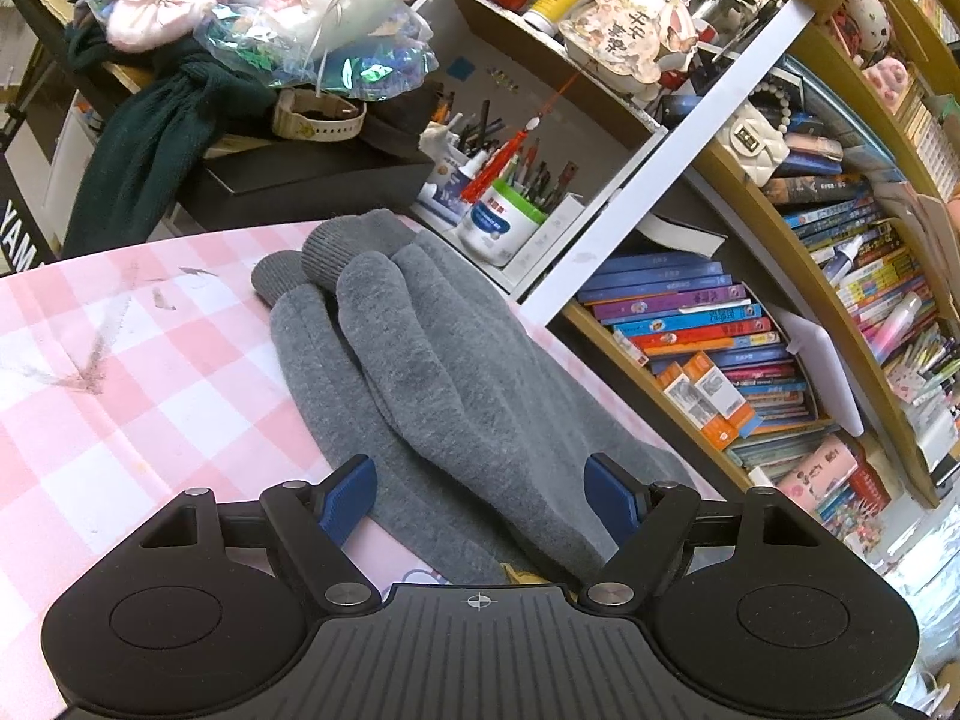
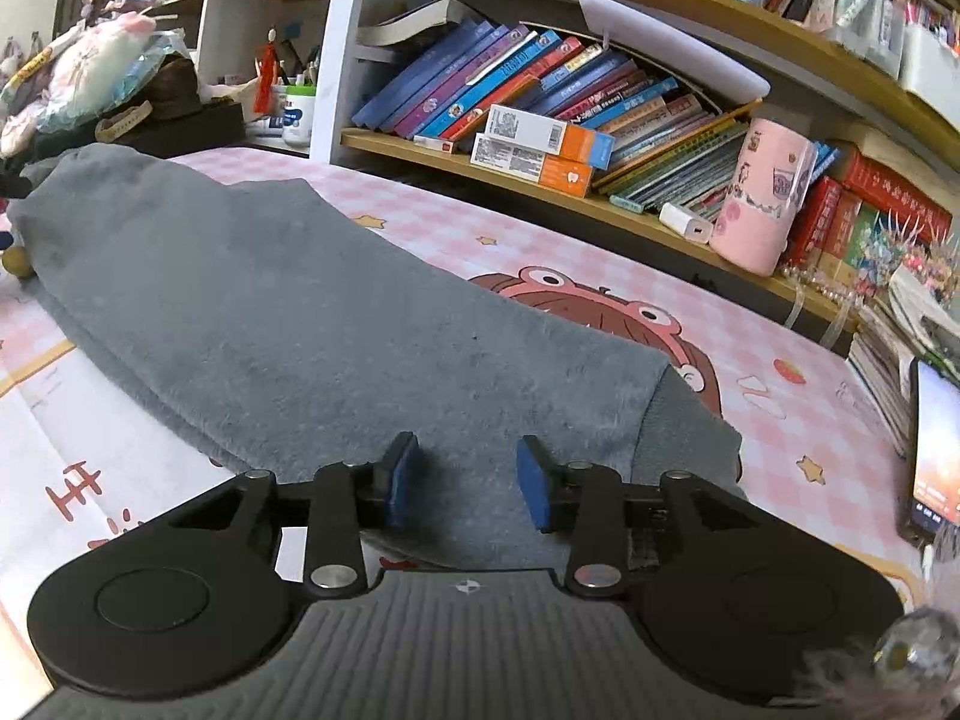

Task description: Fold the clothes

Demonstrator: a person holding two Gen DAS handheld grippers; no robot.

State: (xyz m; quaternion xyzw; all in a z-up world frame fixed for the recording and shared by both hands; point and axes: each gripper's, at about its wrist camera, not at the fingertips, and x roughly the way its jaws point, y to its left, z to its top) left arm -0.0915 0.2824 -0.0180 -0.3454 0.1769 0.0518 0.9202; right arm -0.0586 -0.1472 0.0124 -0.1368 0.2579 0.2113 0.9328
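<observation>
Garment (image 2: 288, 312) = grey fleece, lying on pink checked counter (image 1: 120, 372), partly folded w/ sleeves laid over body. You're mid-fold, btwn grabs. L gripper (image 1: 480, 498): jaws wide apart, straddling near end, no grip. R gripper (image 2: 468, 480): jaws partway apart above hem, nothing clamped. Long axis runs away from you; cuffs (image 1: 336, 252) point far end. Next prob: pinch near edge, carry toward cuffs.

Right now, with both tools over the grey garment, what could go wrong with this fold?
1. The grey garment lies near the table edge by the bookshelf; a tug might slide it off.
2. The right tool sits open over thick fabric; closing may pinch only the top layer.
</observation>
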